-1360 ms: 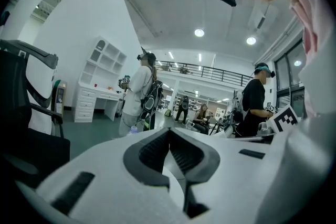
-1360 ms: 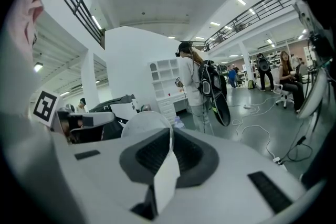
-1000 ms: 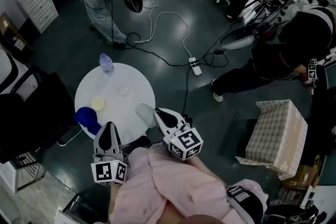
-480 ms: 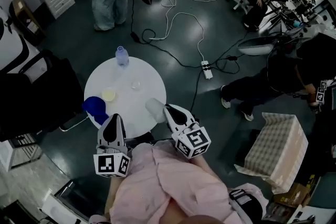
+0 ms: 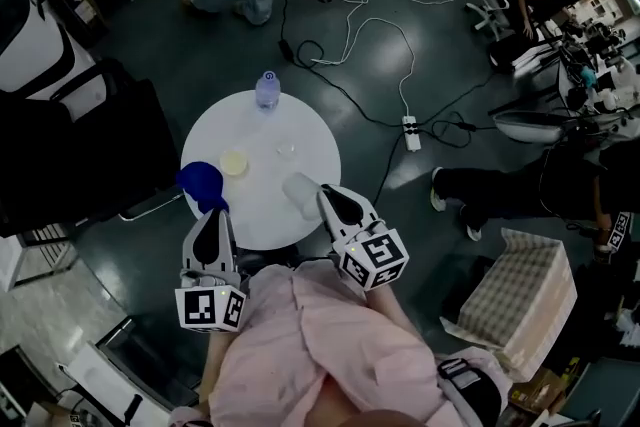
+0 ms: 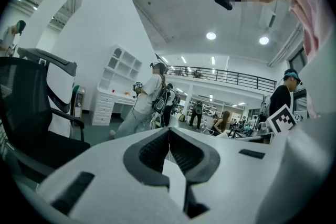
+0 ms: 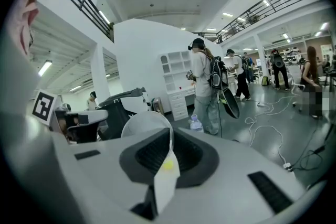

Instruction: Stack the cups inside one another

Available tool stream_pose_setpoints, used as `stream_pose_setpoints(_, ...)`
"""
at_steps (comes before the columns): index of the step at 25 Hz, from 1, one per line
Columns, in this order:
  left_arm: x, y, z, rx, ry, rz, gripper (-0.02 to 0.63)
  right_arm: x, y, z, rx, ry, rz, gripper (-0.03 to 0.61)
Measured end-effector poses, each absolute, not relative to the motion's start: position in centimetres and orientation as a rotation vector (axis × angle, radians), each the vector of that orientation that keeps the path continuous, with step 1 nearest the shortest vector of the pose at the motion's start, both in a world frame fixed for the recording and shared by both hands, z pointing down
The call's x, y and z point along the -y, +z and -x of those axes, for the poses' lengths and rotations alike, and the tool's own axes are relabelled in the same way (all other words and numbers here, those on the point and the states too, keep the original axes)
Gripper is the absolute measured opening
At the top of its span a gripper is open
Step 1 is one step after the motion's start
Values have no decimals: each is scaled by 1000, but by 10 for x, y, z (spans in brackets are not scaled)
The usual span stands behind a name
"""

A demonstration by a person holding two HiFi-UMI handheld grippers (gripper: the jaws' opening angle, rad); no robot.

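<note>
A round white table [image 5: 262,215] carries a yellow cup [image 5: 234,162] and a small clear cup [image 5: 287,151]. A blue cup [image 5: 202,182] sits at the table's left edge, just ahead of my left gripper [image 5: 212,214]. Whether they touch is not visible. In the left gripper view the left gripper [image 6: 169,129] has its jaws together and no cup shows. My right gripper [image 5: 325,195] is shut on the wall of a translucent white cup [image 5: 301,192] over the table's front right. In the right gripper view the translucent white cup [image 7: 144,126] rises between the jaws of the right gripper [image 7: 170,134].
A water bottle [image 5: 266,89] stands at the table's far edge. A black office chair [image 5: 70,145] is to the left. Cables and a power strip [image 5: 410,132] lie on the floor beyond. People stand behind the table and sit at the right. A checked box [image 5: 525,295] is at right.
The head view has swung, so the table now sits higher and further right in the picture. Both grippers keep their places at the table's near edge, the right still holding the translucent cup.
</note>
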State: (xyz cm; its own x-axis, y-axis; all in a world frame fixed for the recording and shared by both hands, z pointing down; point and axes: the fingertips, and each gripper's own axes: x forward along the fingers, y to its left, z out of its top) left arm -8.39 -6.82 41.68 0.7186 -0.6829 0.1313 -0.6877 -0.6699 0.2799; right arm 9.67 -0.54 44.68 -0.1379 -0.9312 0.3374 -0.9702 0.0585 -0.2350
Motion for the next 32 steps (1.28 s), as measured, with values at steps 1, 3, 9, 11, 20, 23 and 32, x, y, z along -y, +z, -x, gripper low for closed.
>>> stream_pose_setpoints(1,71,416,88,1080,19,-2614,18,9,446,-94,2216,620,-1988,37)
stream_pose_setpoints(3,78,415,95,1089,1,-2618,18,18,445,-91,2219,596,-1976,38)
stream_pose_setpoints(9,89,408,117,1152,3,-2595,18,45,449,-81,2227,602,-1893,37)
stream_pose_setpoints(11,95,409,124,1160,1,-2595,18,59,455,-77,2227,597,-1867,37)
stream_pose_setpoints(20,106,411,143,1217,11,-2532,20,122,488,-56,2229,568,-1642,37)
stream_pose_setpoints(23,110,414,143,1212,7,-2522,18,140,506,-48,2219,562,-1549,37)
stream_pose_setpoints(32,122,423,141,1211,40,-2487,18,169,570,-24,2183,611,-1326,37)
